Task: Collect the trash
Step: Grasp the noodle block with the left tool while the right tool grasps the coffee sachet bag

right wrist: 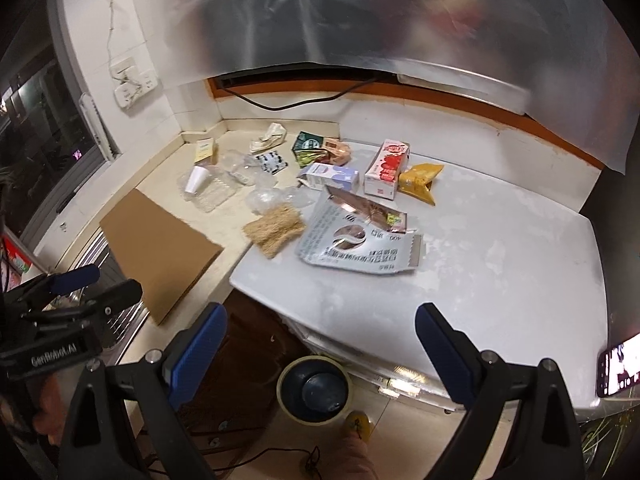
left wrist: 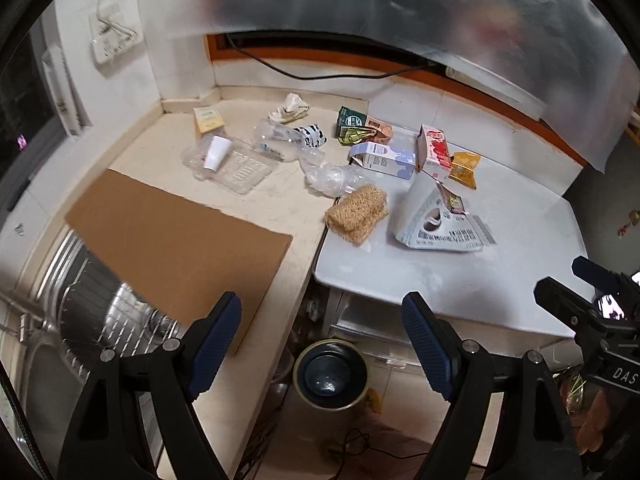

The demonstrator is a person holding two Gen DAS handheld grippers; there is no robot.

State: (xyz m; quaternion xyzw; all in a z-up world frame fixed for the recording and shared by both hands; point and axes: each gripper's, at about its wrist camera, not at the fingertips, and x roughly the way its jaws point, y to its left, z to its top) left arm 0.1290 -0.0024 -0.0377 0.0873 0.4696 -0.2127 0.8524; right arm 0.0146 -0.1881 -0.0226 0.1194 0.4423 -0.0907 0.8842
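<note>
Both jaws stand wide and hold nothing: the left gripper (left wrist: 322,320) and the right gripper (right wrist: 320,330) hang above the floor, short of the bench (right wrist: 500,240) edge. Below them on the floor sits a round bin (right wrist: 314,392) with a dark liner.

Trash lies scattered across the bench. Nearest is a flattened silver pouch (right wrist: 356,240) printed with small grey writing too blurred to read, apart from "400". Touching its left side is a tan fibre scrubber (right wrist: 274,228). Behind these lie a red-and-white carton (right wrist: 386,172) with red fruit pictures, a yellow packet (right wrist: 420,178) just beside it, a pale blue carton (right wrist: 330,176) on its side, and a green box (right wrist: 308,144) with a round white logo. Further left are crumpled clear plastic (right wrist: 268,200), a clear tray (right wrist: 212,194) with a white cup (right wrist: 196,180) lying in it, and a sheet of brown cardboard (right wrist: 160,252) over the sink edge.

Seen from the right wrist camera, the left gripper's body reads "GenRobot.AI".
</note>
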